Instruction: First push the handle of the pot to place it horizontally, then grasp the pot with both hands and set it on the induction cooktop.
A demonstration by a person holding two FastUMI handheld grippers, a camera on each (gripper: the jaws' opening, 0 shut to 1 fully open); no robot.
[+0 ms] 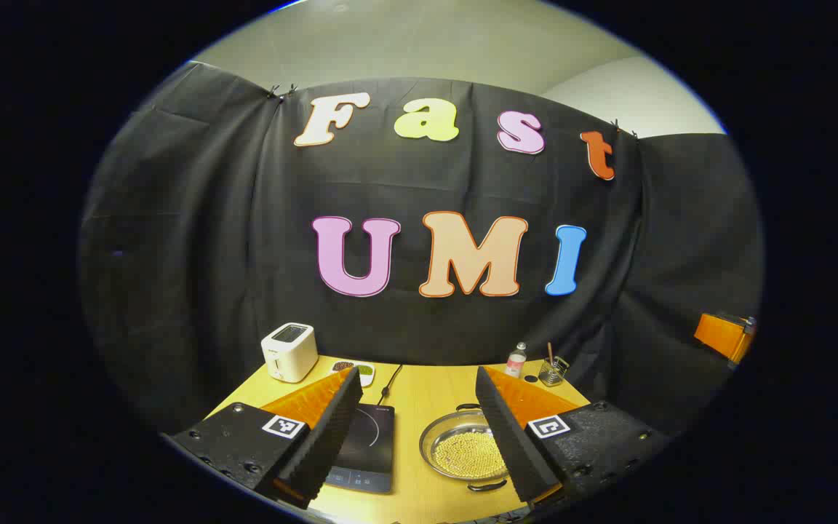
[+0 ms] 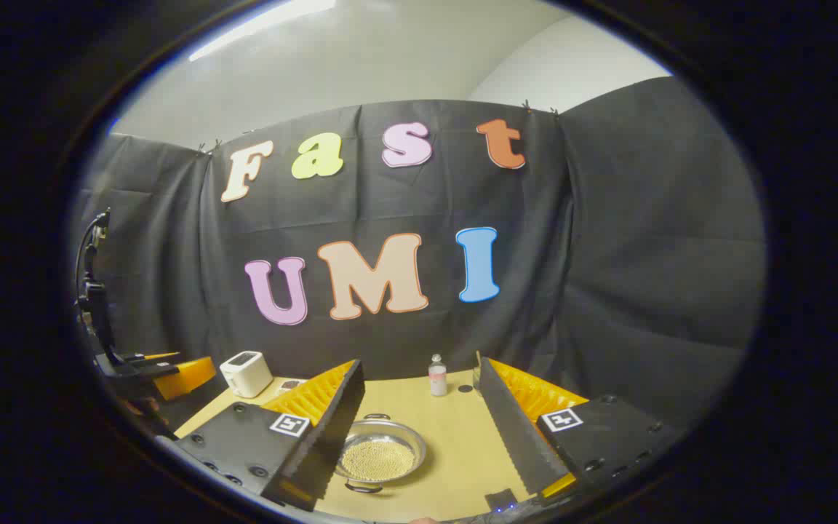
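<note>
Left gripper view: pot partly behind finger.

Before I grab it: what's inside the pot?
The pot holds a layer of small pale yellow beads or grains covering its bottom, seen also in the right gripper view. Whatever lies beneath that layer is hidden. No lid on it.
</note>
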